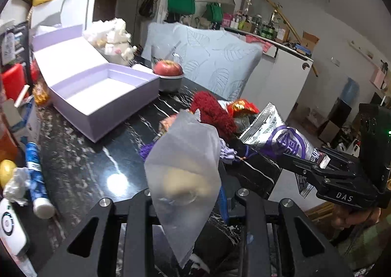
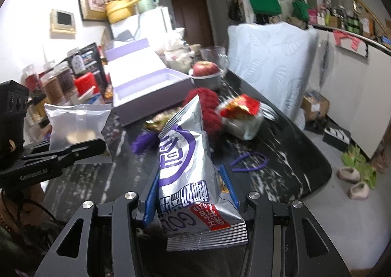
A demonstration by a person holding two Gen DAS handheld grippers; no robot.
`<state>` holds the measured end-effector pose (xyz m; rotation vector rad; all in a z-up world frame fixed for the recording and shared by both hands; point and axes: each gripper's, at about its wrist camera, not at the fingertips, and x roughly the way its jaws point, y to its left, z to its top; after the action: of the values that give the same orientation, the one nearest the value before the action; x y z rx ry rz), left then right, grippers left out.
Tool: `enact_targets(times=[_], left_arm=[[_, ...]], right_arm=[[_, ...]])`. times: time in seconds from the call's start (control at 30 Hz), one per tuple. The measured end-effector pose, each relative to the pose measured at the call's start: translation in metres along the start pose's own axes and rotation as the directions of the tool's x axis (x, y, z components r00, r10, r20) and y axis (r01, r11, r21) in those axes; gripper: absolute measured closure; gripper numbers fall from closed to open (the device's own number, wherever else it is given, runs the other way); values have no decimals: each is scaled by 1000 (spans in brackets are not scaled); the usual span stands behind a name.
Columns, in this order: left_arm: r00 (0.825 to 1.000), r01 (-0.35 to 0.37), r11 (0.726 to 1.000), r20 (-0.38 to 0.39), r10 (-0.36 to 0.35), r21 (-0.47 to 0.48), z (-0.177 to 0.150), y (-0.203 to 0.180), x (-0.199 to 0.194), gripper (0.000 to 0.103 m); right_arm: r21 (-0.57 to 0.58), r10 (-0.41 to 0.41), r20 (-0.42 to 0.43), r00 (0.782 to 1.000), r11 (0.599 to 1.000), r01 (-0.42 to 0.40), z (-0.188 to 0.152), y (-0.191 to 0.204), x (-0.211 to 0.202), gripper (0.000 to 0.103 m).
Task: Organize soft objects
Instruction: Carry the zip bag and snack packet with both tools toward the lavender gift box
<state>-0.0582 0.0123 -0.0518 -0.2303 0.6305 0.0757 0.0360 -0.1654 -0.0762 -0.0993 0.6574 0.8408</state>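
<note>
Jaws of left gripper (image 1: pixel 185 194) clenched on frosted translucent packet (image 1: pixel 183 159), raised above dark marbled surface (image 1: pixel 80 167). Jaws of right gripper (image 2: pixel 190 194) clamped on silver-and-purple snack bag (image 2: pixel 185 159), likewise lifted. Beyond: red fuzzy item (image 2: pixel 207 106), red-and-gold wrapped pack (image 2: pixel 240 115), purple tassel (image 2: pixel 144 141). Farther back, open lavender box (image 1: pixel 97 96), empty; apple (image 1: pixel 168 67) in grey bowl (image 1: pixel 169 82) just beside.

On the table (image 1: pixel 80 167), the open box (image 1: pixel 97 91) lies left of the apple (image 1: pixel 168 68), pillow (image 1: pixel 207 62) behind.
</note>
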Motion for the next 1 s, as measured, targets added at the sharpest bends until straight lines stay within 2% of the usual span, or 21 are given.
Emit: enact_targets(times=[0.23,0.4,0.73,1.0], left_arm=[[995,-78,997,69,77,4,13,8,-29,75],[991,-98,995,96,98,-5,24,18,-39,75],[965,-204,979,165,202,-5,62,41,-53,75],[944,-261,965,197,263,-36,103,71,-43,75]], right_arm=[[-72,61,49,997,996,-58,23,23,-4,57],[-119,95,83,992,989,-85,41,37,-6,57],[-178,152,122,981,975,-129,84,59,4,56],[-220,188,135,973,963,-156,127,72,28,56]])
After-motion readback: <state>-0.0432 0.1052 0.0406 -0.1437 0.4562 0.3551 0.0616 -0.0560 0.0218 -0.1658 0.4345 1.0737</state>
